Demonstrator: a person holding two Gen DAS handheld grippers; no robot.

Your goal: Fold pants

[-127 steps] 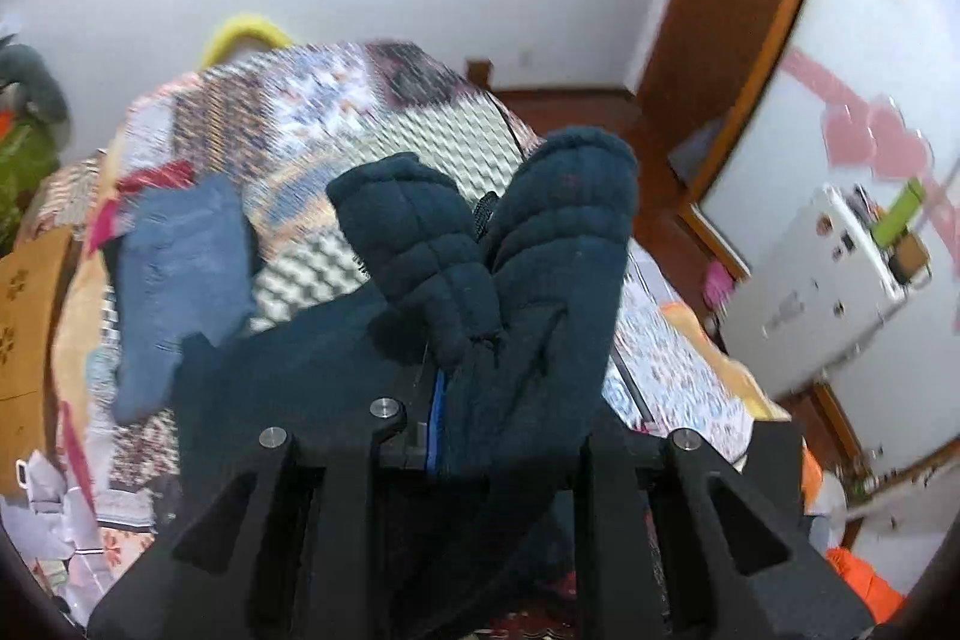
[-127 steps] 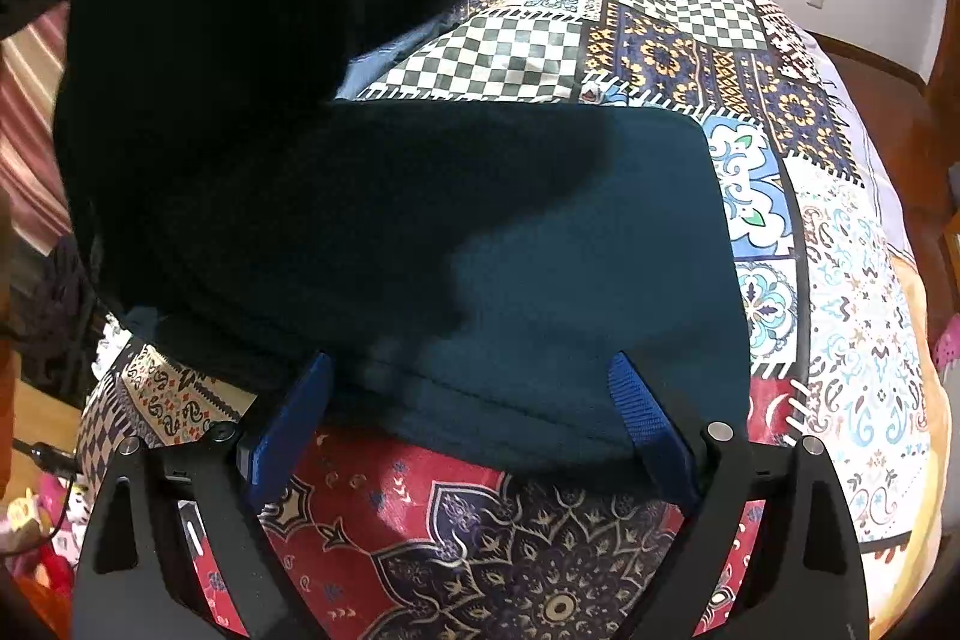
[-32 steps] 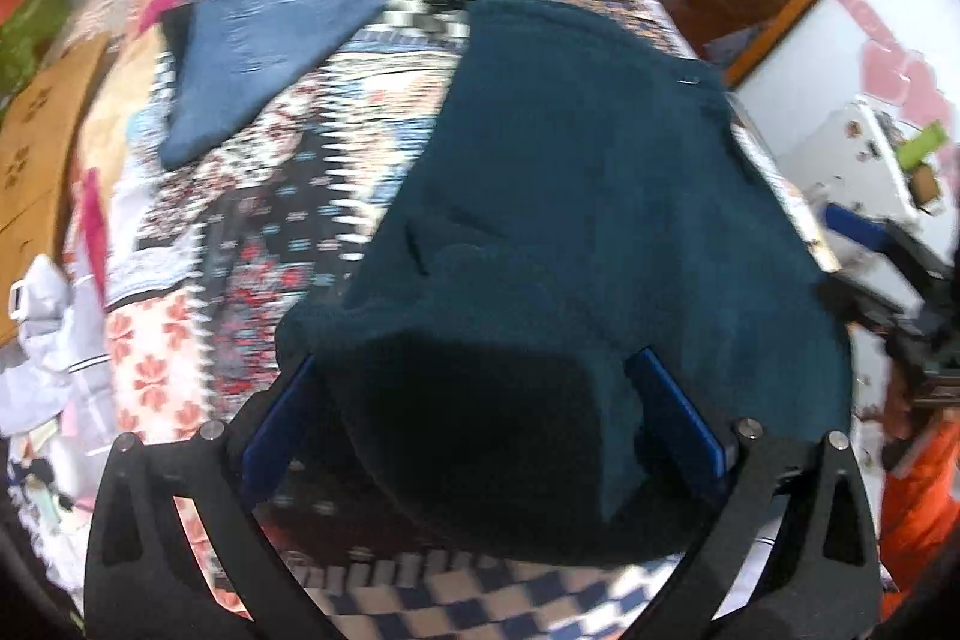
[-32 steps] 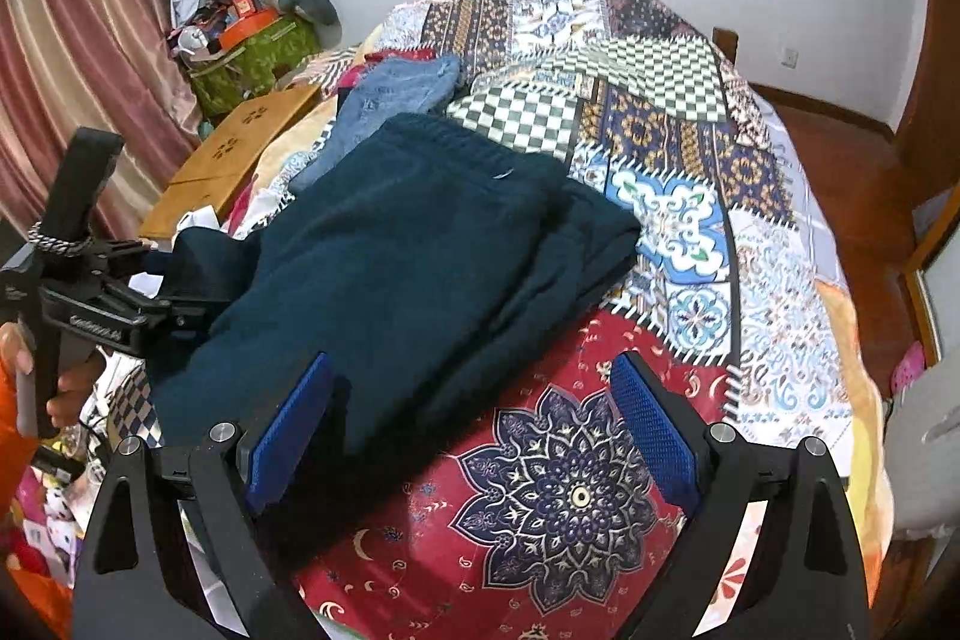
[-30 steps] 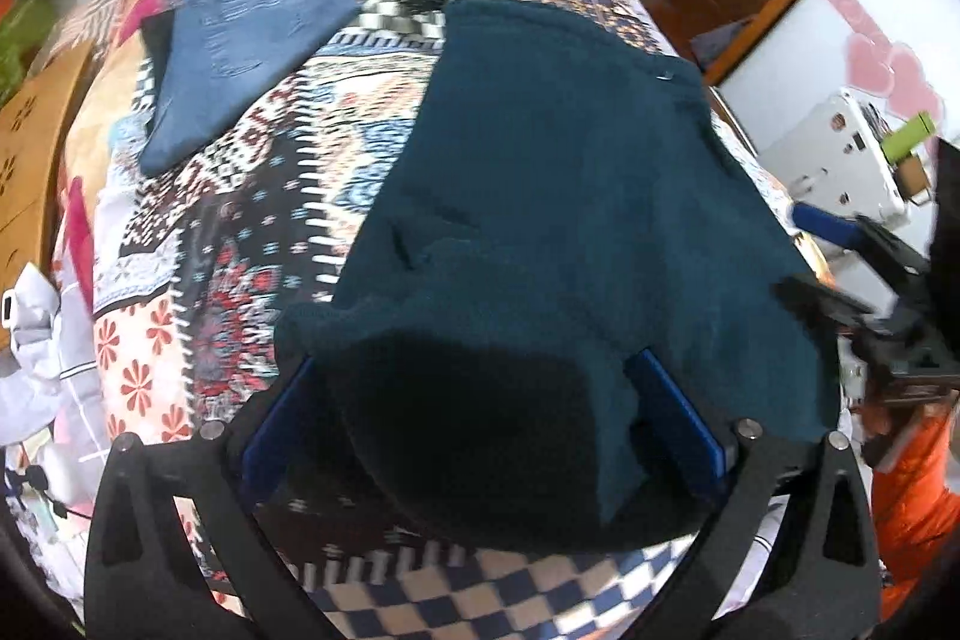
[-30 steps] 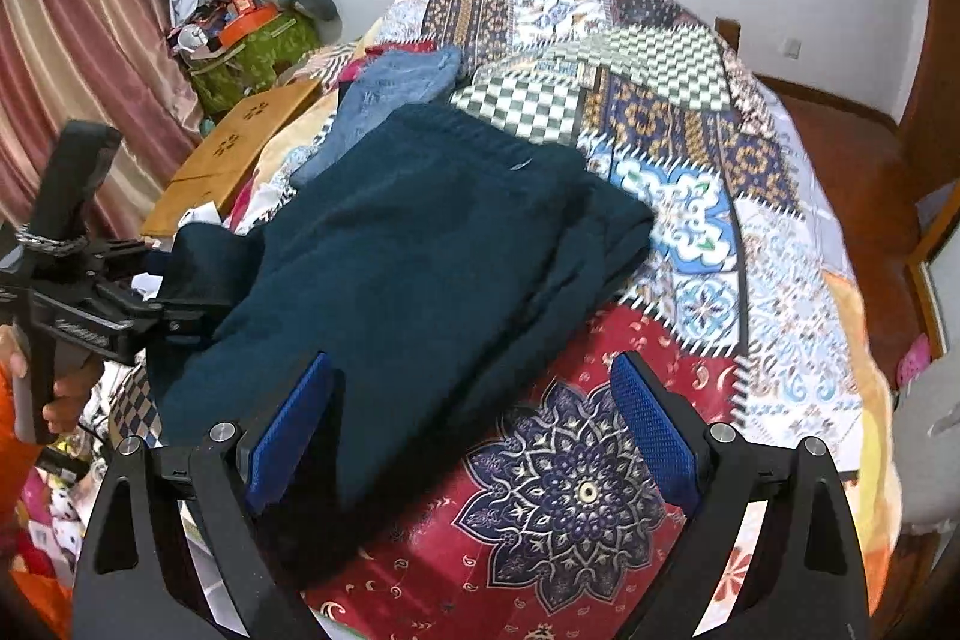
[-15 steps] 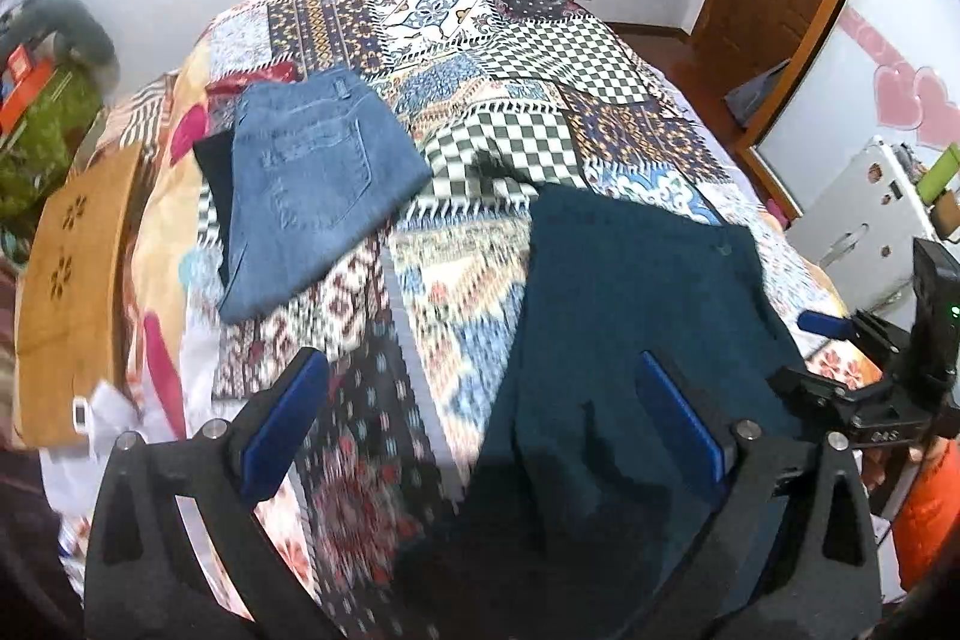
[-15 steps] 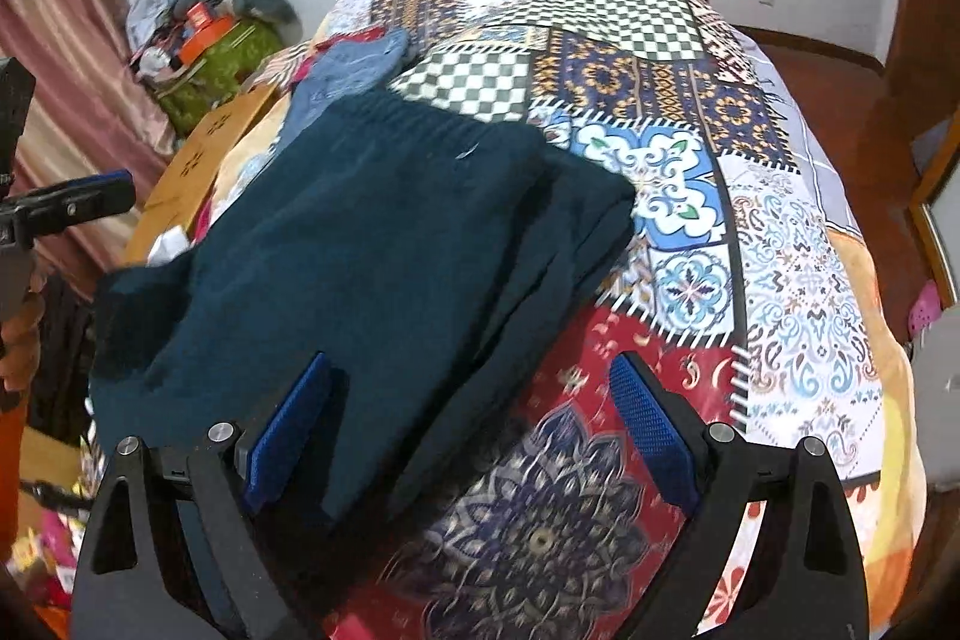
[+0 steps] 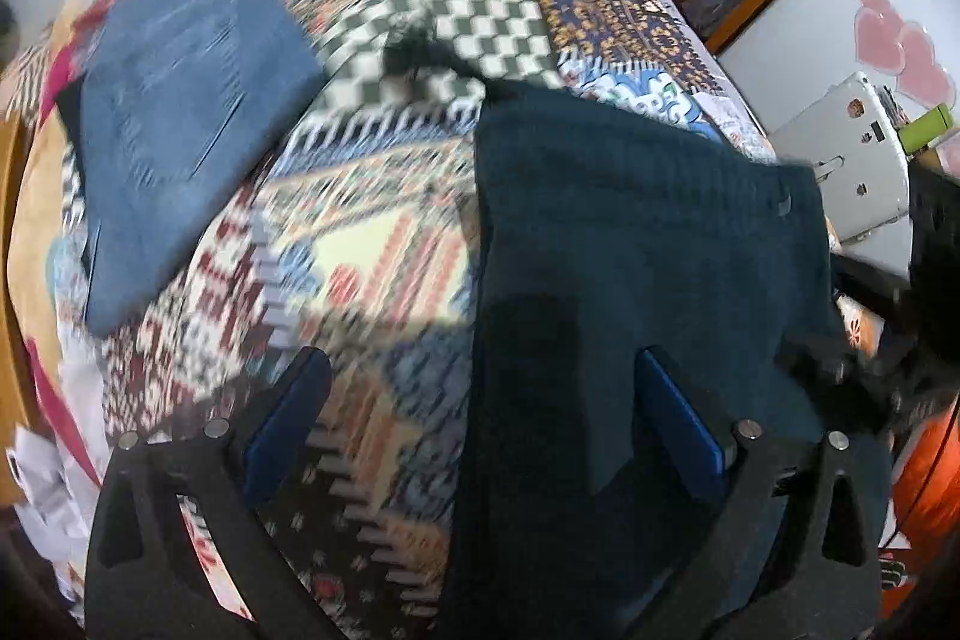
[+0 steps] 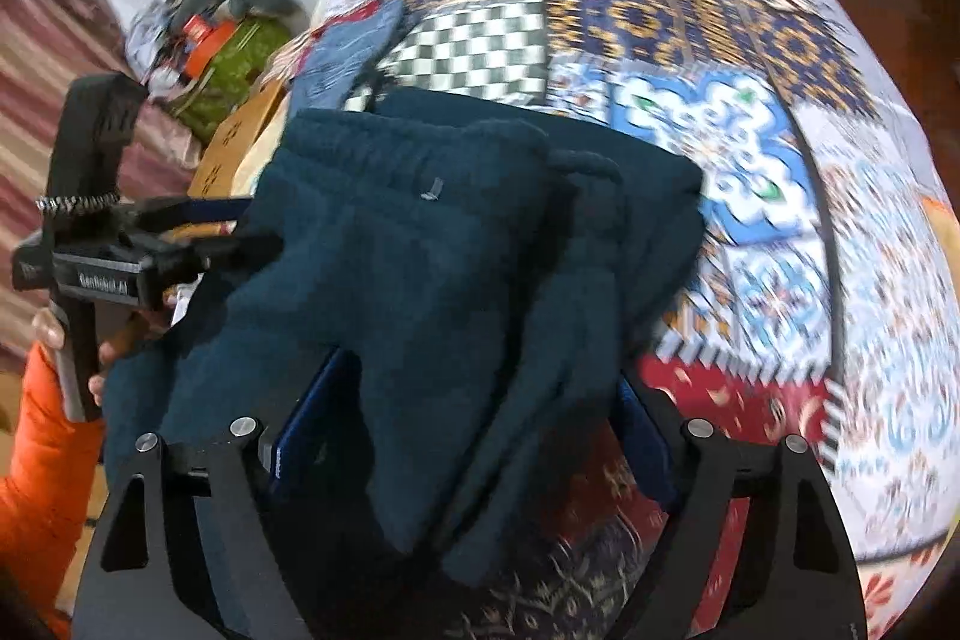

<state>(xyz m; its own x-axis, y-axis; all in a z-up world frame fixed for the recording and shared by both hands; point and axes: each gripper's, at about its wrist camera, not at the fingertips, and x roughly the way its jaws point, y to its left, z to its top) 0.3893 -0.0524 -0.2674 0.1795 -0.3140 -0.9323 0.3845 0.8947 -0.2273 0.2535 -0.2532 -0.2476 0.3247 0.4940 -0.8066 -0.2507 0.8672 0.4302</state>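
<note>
Close to the right-wrist camera, the right gripper [image 10: 468,430] is closing its 2 jaws around a bunched fold of the dark teal pants [image 10: 456,244], which lie on the patchwork bedspread [image 10: 810,220]. Farther left, the left gripper [image 9: 480,412] hangs spread wide and empty at their edge; pinching every layer squarely should keep the fold even

left wrist: steep down, close | right wrist: down, close | shared: pants [image 9: 630,250], bedspread [image 10: 780,160]
</note>
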